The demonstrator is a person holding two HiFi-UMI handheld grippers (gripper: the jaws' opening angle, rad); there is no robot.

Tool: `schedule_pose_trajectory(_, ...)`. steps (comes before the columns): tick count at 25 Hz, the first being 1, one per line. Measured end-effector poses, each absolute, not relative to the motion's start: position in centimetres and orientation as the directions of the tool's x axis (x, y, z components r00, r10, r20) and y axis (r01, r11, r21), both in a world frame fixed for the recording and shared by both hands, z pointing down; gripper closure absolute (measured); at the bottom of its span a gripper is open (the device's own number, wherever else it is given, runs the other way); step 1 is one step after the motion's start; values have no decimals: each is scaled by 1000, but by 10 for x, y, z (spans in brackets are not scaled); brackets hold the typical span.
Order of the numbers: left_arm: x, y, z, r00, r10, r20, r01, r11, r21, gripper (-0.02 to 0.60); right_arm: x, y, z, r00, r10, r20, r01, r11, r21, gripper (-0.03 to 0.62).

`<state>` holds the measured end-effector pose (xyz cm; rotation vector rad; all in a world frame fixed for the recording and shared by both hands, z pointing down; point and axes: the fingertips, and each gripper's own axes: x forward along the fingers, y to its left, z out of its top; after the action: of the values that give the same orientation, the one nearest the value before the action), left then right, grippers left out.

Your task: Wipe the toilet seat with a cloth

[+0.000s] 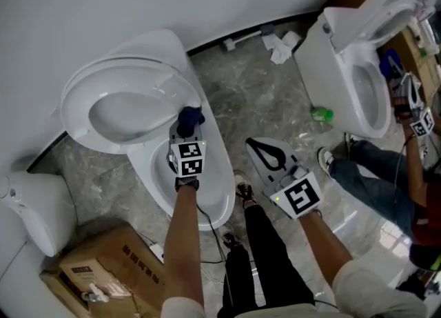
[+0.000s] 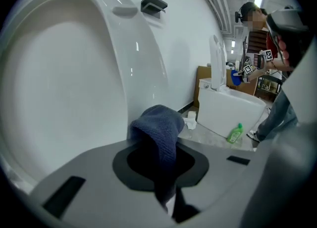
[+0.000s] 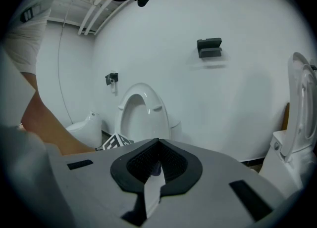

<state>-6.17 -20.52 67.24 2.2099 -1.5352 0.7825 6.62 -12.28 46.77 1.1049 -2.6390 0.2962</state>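
Grey marbled floor point(image 1: 262, 113) beneath white toilet point(image 1: 148, 137)

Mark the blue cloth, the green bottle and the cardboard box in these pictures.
blue cloth point(image 2: 161, 123), left gripper view, on its folded upper bulge.
green bottle point(image 1: 321, 113), head view, on the middle of its body.
cardboard box point(image 1: 103, 258), head view, on its top face.

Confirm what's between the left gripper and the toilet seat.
The blue cloth, clamped in the left gripper, bunches between its jaws and the raised toilet seat. Left gripper view shows it best.
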Motion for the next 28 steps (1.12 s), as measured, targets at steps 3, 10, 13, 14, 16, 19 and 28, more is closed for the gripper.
schedule_pose_trajectory(3,-63,-202,685,248,-740,626,-941,-338,-27,543,62,-123,470,-685,-652,325,-709,700,-89,571)
schedule_pose_trajectory(10,-87,-193,703,159,-766,622,-980,-201,3,543,64,-128,473,-678,-656,331,-716,691,-98,571)
schedule_pose_trajectory(13,-96,-187,708,115,-785,608,-990,-141,5,543,66,-127,473,-679,-655,332,-714,695,-87,571)
schedule_pose_trajectory(14,-99,-185,709,101,-788,607,-992,-124,5,543,66,-127,473,-678,-654,335,-713,695,-86,571)
schedule_pose_trajectory(16,-107,-182,710,75,-789,610,-996,-90,6,543,66,-128,472,-678,-652,339,-712,697,-84,571)
schedule_pose_trajectory(19,-124,-170,712,38,-777,629,-999,-44,6,543,62,-127,469,-683,-648,336,-706,703,-80,571)
schedule_pose_trajectory(28,-175,-139,712,-41,-747,664,-999,20,-39,543,46,-123,459,-694,-642,325,-696,714,-75,571)
